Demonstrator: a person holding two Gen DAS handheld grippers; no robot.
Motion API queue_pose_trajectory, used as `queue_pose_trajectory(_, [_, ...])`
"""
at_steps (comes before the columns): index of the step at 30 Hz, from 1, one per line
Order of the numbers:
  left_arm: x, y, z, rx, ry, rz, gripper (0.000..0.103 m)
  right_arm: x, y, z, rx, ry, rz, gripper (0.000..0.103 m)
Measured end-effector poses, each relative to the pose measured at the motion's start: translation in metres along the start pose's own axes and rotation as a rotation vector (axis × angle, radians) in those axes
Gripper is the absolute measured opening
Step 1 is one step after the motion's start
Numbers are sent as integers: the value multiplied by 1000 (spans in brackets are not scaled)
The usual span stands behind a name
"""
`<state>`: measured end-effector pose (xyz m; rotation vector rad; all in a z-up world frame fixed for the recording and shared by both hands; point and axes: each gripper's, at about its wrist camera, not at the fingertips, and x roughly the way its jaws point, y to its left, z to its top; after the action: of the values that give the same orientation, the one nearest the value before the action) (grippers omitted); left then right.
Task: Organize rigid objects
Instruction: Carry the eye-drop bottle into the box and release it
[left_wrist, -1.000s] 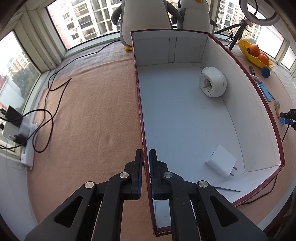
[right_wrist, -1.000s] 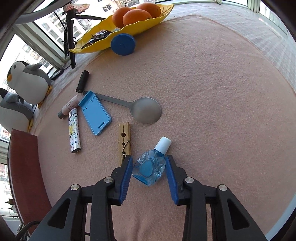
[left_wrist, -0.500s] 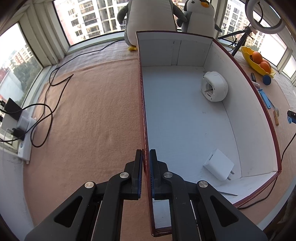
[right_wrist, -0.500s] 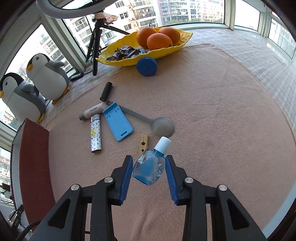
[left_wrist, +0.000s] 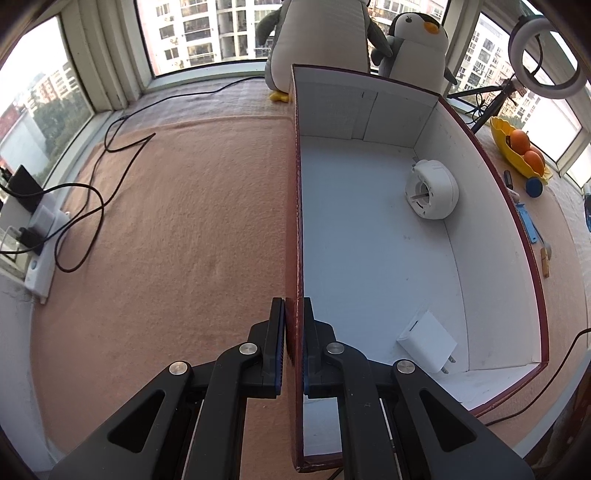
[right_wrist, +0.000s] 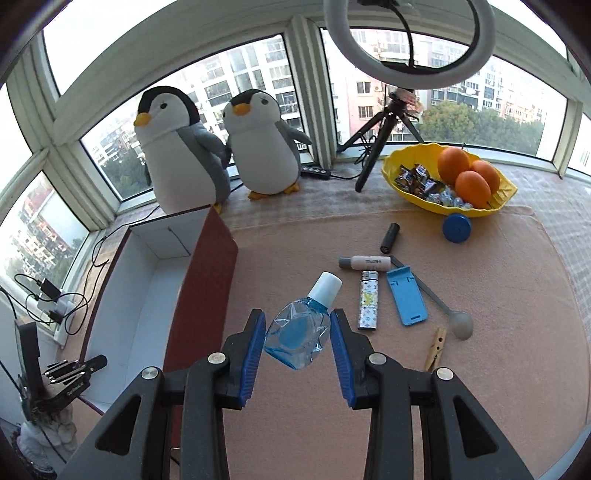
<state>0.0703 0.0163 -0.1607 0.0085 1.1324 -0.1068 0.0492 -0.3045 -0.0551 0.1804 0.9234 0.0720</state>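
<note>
Pink-beige fabric covers the surface, which sits in a glazed bay; apartment blocks and trees fill the windows on every side. Two plush penguins stand at the far edge beside a ring light on a tripod. A yellow dish holds oranges and wrapped sweets, with a blue disc just in front of it. Loose on the fabric lie a black cylinder, a white tube, a patterned lighter, a blue phone stand, a grey spoon and a wooden clothespin. Lettering on the tube and the lighter is too small to read. Black cables and a power strip lie at the left edge.

The left tool is clenched on the near left wall of the open maroon box, whose white interior holds a round white device and a white plug adapter. The right tool grasps a clear blue bottle with a white cap, held in the air above the fabric, just right of the box.
</note>
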Motion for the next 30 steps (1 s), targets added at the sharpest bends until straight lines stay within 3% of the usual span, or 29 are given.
queue_pose_trajectory(15, [0, 4, -2, -60, -20, -1, 6, 21, 107, -19, -296, 64, 133, 32])
queue_pose_trajectory(29, [-1, 3, -2, -83, -23, 10, 6, 35, 151, -39, -447, 92, 181, 33])
queue_pose_trajectory(30, [-1, 3, -2, -83, -23, 10, 6, 35, 153, -40, -456, 94, 184, 37])
